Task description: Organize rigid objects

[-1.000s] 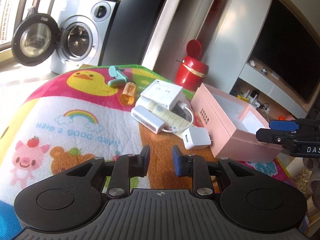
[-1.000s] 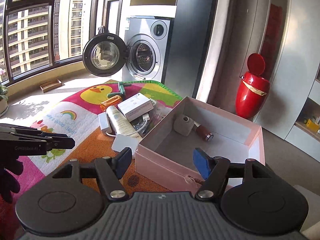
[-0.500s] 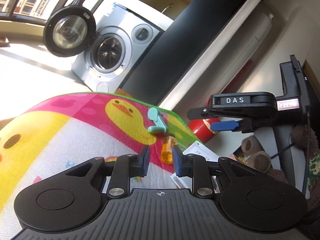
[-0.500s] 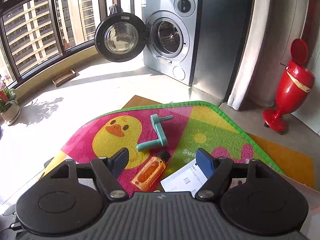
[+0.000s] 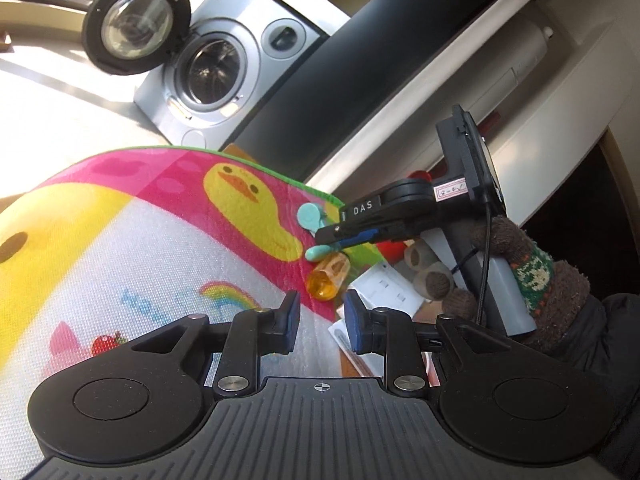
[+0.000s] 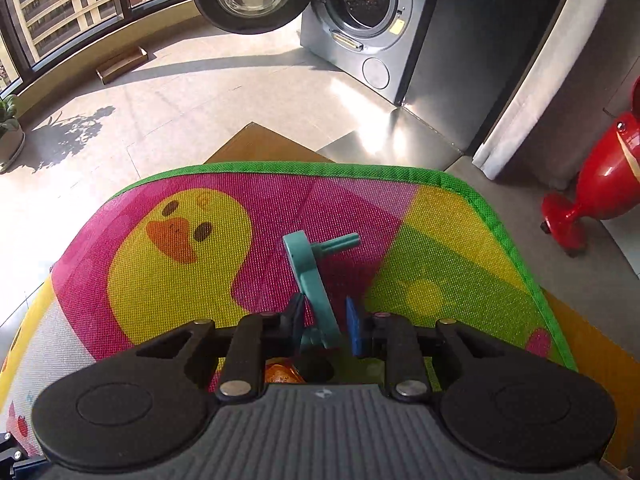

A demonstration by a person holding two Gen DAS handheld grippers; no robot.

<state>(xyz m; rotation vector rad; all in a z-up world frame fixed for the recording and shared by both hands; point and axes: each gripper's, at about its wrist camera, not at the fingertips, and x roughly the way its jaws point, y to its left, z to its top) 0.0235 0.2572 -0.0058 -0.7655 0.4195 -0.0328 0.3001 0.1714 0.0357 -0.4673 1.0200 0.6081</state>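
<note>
A teal plastic crank handle [image 6: 310, 272] lies on the colourful play mat [image 6: 180, 248]. My right gripper [image 6: 325, 326] straddles its near end, the jaws narrowed close around it with a small gap on the right side. In the left wrist view the right gripper [image 5: 334, 236] sits over the teal handle [image 5: 308, 216]. An orange bottle [image 5: 329, 276] lies just below it; it shows under the right gripper [image 6: 282, 374]. My left gripper [image 5: 319, 322] hovers above the mat, jaws slightly apart and empty.
A white box [image 5: 386, 288] lies right of the orange bottle. A washing machine [image 6: 360, 20] with its door open stands beyond the mat. A red bin [image 6: 600, 184] stands on the floor at right. The mat's green edge [image 6: 320, 168] ends at a wooden table corner.
My right gripper moved forward and down over the teal handle and narrowed its jaws around it. My left gripper tilted and shifted slightly; its jaws stayed the same.
</note>
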